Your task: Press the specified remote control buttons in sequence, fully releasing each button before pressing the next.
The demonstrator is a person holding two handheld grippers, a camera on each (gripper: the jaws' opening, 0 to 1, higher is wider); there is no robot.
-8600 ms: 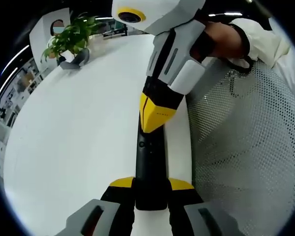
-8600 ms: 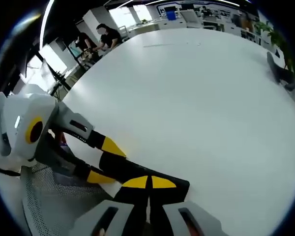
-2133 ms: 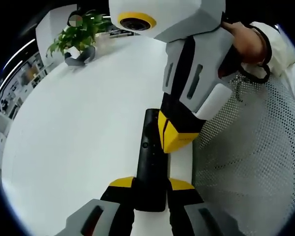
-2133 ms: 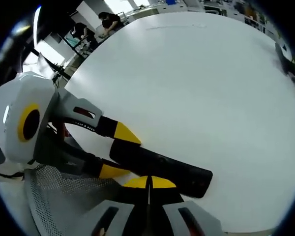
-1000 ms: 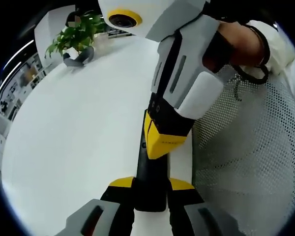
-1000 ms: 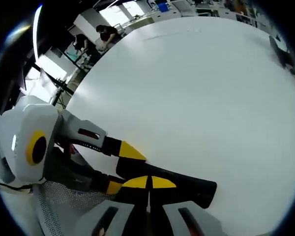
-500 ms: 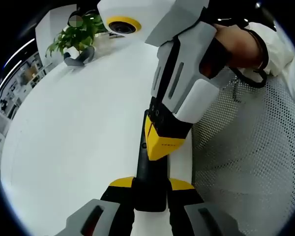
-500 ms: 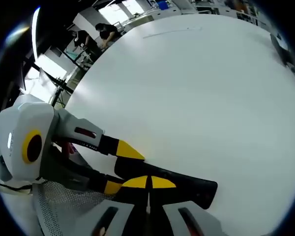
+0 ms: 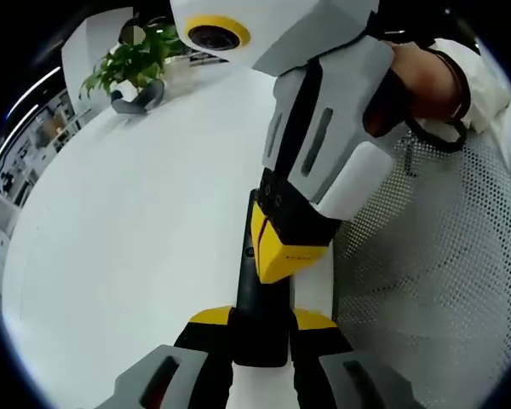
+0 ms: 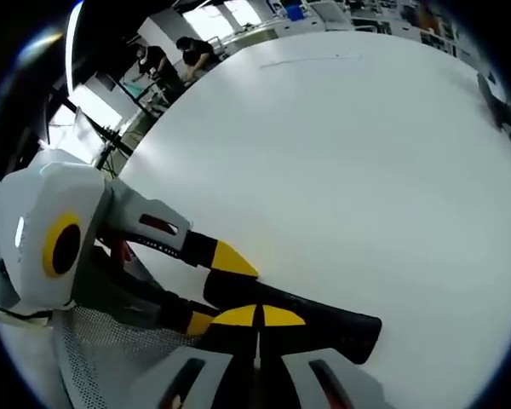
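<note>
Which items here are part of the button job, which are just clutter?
Job: long black remote control, left claw clamped on its end, right claw with shut tips on its face.
Clutter: green potted plant, grey mesh chair back, white table.

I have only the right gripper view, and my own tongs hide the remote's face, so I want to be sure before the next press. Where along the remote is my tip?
Observer: In the left gripper view, the right tongs are shut and their tip is over the black remote at about mid-length. A small round button shows uncovered just beside the tip.
Operator: Is the remote held from both sides?
Observer: Yes. The left tongs clamp its near end, with one yellow jaw on each long side.
Operator: Is anything else beyond the remote?
Observer: A potted plant stands at the far end of the white table.
</note>
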